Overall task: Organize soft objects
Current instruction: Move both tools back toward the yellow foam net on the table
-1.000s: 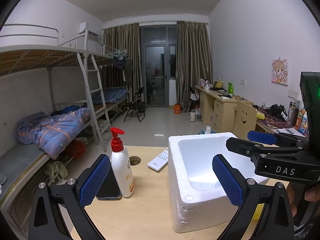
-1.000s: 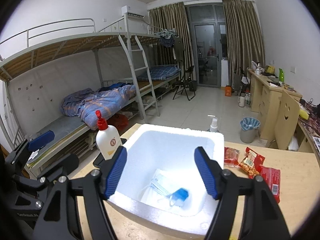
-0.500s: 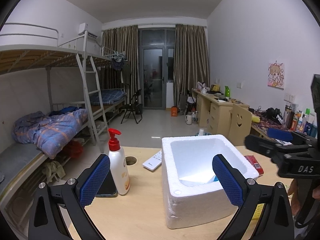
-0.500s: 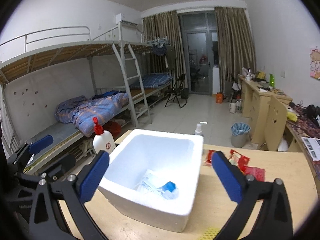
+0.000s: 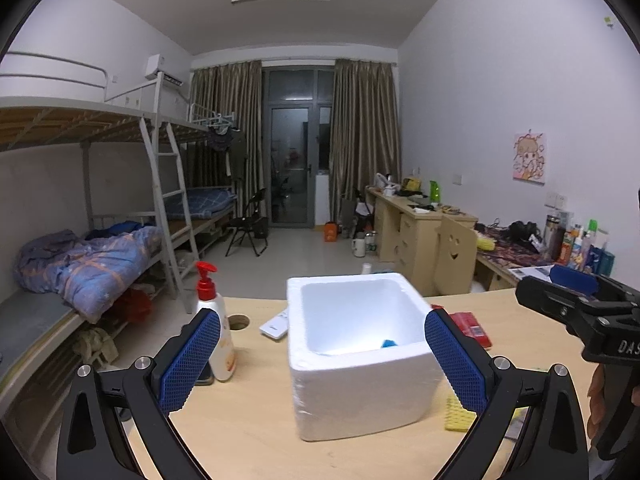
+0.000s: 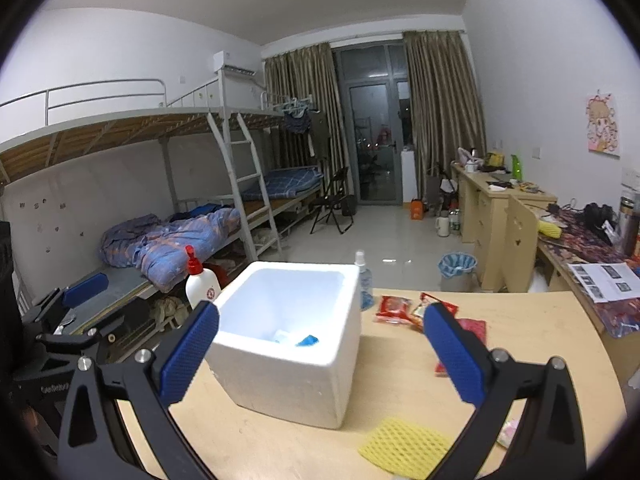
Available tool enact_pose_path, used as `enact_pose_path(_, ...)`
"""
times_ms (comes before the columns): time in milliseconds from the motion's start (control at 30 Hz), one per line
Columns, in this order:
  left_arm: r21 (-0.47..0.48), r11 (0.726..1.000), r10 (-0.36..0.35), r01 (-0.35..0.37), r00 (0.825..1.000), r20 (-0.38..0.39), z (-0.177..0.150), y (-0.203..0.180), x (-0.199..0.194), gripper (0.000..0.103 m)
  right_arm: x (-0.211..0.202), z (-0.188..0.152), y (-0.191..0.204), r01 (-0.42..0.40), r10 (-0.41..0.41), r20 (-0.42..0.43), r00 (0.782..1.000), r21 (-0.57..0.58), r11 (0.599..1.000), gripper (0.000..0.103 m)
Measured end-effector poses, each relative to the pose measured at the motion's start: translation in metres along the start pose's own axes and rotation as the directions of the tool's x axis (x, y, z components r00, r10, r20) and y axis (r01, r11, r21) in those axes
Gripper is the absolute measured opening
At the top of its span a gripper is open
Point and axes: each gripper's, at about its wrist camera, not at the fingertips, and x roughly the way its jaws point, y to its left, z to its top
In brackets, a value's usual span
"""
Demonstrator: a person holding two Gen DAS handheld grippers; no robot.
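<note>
Hovering short of the white foam box (image 6: pixel 290 330), the right gripper (image 6: pixel 320 344) is held with its blue pads spread wide and nothing between them, so the next soft item can be reached. The left gripper (image 5: pixel 322 354) is likewise carried spread and empty, its pads framing the box from the other side. Inside the box, a pale packet with a blue tip (image 6: pixel 306 340) is seen lying at the bottom, already stowed. On the table (image 6: pixel 532 332), a yellow foam net (image 6: pixel 404 448) lies nearest, with red snack packets (image 6: pixel 400 308) beyond it, apparently left within reach for packing.
</note>
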Motion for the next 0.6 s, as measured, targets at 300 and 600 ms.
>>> enact_pose_path(300,0.005,0.999,-0.035,0.035,0.998,0.055,-0.006,-0.022,-0.041,0.102,-0.048,-0.018,-0.003,0.047,-0.047,0.05,0.998,0.01,0.999,0.103)
enact_pose_path(600,0.019,0.998,-0.063,0.061,0.995,0.071,-0.012,-0.032,-0.068,0.103,-0.067,-0.028,0.005,0.058,-0.056,0.076,0.995,-0.016,0.998,0.103)
